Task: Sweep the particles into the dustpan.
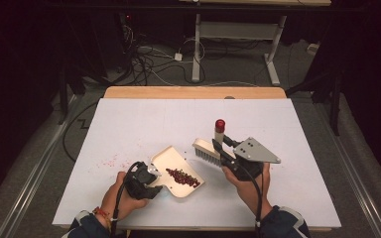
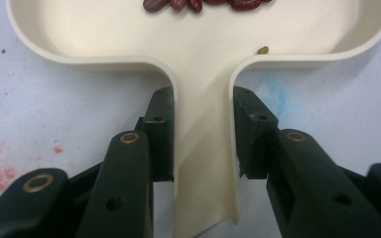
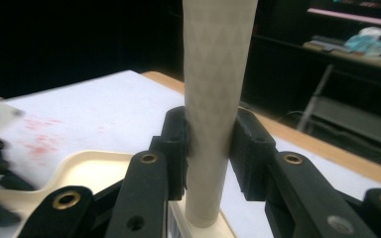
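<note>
Left tongs (image 1: 155, 184) clamp dustpan (image 1: 171, 157) handle; pan flat on tabletop (image 1: 144, 119), beans (image 1: 182, 177) piled inside. Right tongs (image 1: 217, 144) grip brush (image 1: 206, 149) handle, bristles just beside pan's right edge. Sweeping step likely. Red specks (image 1: 110, 161) left of pan; next move probably needs brush there.

beans (image 1: 182, 177) in dustpan (image 1: 172, 156), brush (image 1: 206, 149) right
</note>
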A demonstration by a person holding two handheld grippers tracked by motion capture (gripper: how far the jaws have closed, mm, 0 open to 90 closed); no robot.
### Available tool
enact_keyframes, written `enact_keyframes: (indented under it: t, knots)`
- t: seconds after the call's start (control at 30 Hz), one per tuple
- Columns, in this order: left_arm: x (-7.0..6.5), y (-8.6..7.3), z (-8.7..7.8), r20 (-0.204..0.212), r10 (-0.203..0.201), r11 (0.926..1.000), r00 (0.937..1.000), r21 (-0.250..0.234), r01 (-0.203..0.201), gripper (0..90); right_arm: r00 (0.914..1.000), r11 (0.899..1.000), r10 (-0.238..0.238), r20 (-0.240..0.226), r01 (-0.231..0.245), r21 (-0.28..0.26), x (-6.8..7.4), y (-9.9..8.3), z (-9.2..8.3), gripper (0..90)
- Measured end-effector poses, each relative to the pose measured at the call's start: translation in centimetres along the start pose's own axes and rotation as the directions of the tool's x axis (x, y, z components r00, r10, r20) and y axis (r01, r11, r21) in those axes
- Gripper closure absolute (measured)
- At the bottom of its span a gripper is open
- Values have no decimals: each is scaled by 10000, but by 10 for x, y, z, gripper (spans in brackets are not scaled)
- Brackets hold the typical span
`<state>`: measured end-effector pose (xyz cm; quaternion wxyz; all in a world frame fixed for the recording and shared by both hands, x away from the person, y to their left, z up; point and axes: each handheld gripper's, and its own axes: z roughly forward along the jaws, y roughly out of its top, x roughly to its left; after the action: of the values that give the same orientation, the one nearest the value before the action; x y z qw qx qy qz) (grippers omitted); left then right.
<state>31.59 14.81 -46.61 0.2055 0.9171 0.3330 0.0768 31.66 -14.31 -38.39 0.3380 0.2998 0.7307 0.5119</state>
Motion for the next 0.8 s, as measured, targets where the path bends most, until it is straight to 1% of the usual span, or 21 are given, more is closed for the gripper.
enact_keyframes:
  t: [0.03, 0.1, 0.17, 0.2, 0.23, 0.3, 0.37, 0.4, 0.47, 0.57, 0.63, 0.7, 0.77, 0.8]
  knots:
    - [0, 0, 0, 1, -11, 10000, 10000, -16, 11, 640, 10000, 10000, -39, -2, 39, 5, 0, -1, 6, 705]
    - [1, -1, 0, 62, -57, 10000, 10000, -36, 58, 641, 9999, 9999, 97, -63, -98, -83, -2, -1, 16, 706]
    - [3, -1, 0, 177, -100, 9999, 9998, -47, 101, 641, 9999, 9997, -136, 73, 137, -180, -3, 1, 27, 705]
    - [3, -1, 0, 241, -126, 9999, 9996, -33, 127, 641, 9996, 9996, -186, 192, 190, -210, -5, 1, 33, 705]
    - [4, -1, 0, 297, -142, 9999, 9995, -25, 143, 641, 9997, 9998, -144, 204, 146, -128, -6, 2, 40, 705]
    - [5, -1, 0, 350, -155, 9999, 9993, -11, 155, 642, 9999, 9999, -172, -5, 172, -21, -7, 2, 53, 705]
    - [6, -1, 0, 381, -171, 9999, 9991, 4, 171, 641, 9995, 9995, -165, -264, 172, 252, -6, 1, 65, 706]
    - [7, -1, -1, 392, -193, 9998, 9990, 13, 193, 642, 9988, 9991, -240, -417, 255, 353, -4, 0, 69, 706]
    - [11, -2, -3, 497, -368, 9993, 9981, -54, 372, 642, 9975, 9992, -163, -680, 188, 363, -2, 0, 71, 706]
    - [15, -6, -1, 489, -482, 9988, 9976, -26, 484, 642, 9957, 9989, -174, -912, 214, 427, 0, 1, 70, 705]
    - [15, -6, -2, 470, -454, 9990, 9979, -12, 455, 642, 9954, 9990, -174, -938, 213, 405, 1, -1, 66, 705]
    - [15, -6, -2, 466, -453, 9990, 9979, 9, 453, 642, 9938, 9991, -81, -1106, 125, 393, 1, -2, 62, 705]
    - [15, -5, -2, 436, -463, 9989, 9980, 25, 462, 642, 9915, 9989, 201, -1286, -144, 452, 4, -1, 57, 705]
    - [14, -5, -2, 417, -466, 9989, 9980, 38, 465, 642, 9906, 9989, 190, -1358, -130, 447, 6, -1, 55, 705]
